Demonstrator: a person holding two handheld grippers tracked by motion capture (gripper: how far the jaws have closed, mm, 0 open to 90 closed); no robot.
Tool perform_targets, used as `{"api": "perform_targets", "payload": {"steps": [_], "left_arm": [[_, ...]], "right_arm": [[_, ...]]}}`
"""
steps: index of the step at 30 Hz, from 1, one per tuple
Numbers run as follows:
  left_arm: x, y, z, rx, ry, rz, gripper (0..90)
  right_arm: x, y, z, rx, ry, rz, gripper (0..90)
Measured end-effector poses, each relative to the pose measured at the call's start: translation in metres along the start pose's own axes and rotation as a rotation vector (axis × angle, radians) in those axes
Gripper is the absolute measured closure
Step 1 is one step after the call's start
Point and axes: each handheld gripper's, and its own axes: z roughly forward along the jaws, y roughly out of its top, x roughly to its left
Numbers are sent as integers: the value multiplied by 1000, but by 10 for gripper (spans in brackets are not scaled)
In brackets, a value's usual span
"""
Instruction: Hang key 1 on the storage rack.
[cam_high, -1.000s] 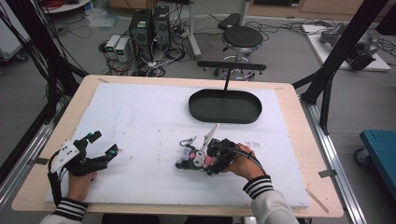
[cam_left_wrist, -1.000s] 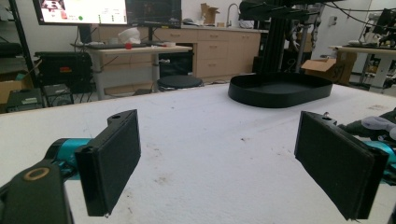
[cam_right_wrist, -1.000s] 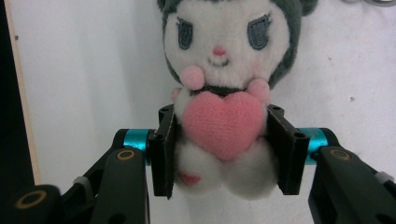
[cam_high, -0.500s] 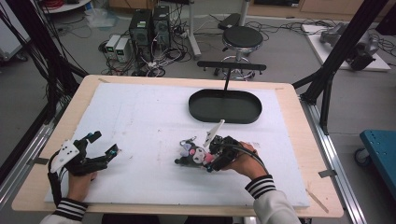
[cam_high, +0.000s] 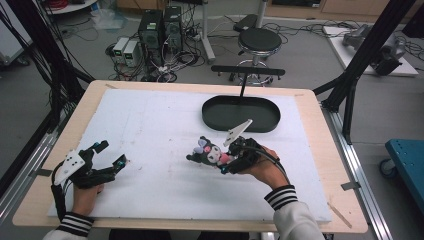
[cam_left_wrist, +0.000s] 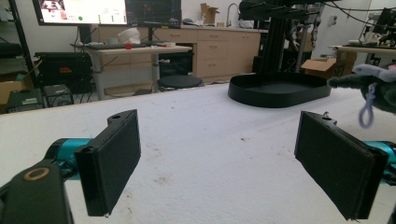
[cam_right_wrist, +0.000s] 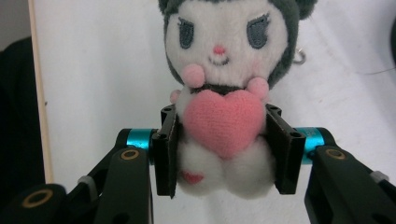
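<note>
Right gripper view: right gripper (cam_right_wrist: 224, 151) fingers pinch the plush toy (cam_right_wrist: 223, 88), grasp done. Drop into black tray (cam_high: 240, 114) (far desk edge) remains. Left gripper (cam_left_wrist: 219, 158) fingers spread, empty.

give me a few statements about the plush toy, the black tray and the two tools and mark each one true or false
1. The right tool is closed on the plush toy. True.
2. The plush toy lies inside the black tray. False: it is outside the tray, in the right tool, nearer the person.
3. The left tool holds a heart-shaped cushion. False: its jaws stand open with nothing between them.
4. The toy has a pink heart on its front. True.
5. The tray has a tall handle. True.
</note>
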Motion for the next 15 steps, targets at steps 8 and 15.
{"api": "perform_targets", "payload": {"steps": [8, 15], "left_arm": [[0, 0, 0, 0, -1, -3, 149], [0, 0, 0, 0, 0, 0, 149]], "right_arm": [[-8, 1, -12, -114, -72, 52, 533], [-19, 0, -22, -223, -156, 139, 532]]}}
